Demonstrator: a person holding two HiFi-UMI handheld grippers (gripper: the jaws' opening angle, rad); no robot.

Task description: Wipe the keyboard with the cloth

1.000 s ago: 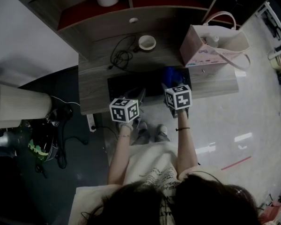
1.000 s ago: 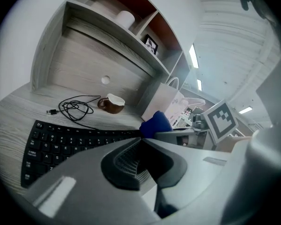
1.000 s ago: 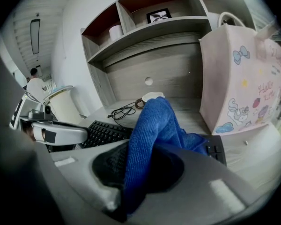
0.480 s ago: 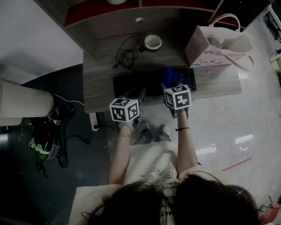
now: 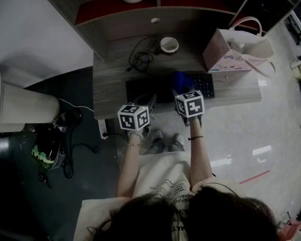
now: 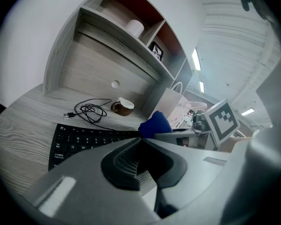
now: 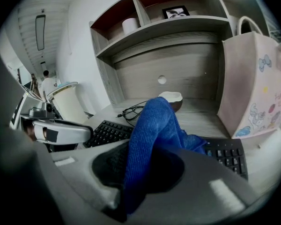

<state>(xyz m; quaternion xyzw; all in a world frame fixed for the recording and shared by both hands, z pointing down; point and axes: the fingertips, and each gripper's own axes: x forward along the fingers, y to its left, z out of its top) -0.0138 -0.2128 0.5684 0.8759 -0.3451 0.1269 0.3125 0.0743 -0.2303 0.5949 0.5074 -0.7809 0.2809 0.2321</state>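
The right gripper [image 7: 138,170], clamped on the blue cloth [image 7: 152,125], has the cloth's loose end lying just ahead of its jaws on the keyboard [image 7: 227,154] — whose long axis runs crosswise, mostly leftward — while the left gripper [image 6: 143,161], closed on nothing, sits beside it.

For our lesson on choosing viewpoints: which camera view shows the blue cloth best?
The right gripper view: the blue cloth fills the centre, pinched in the right claw. The left gripper view shows only a small blue bunch; the head view, a dim blue patch.
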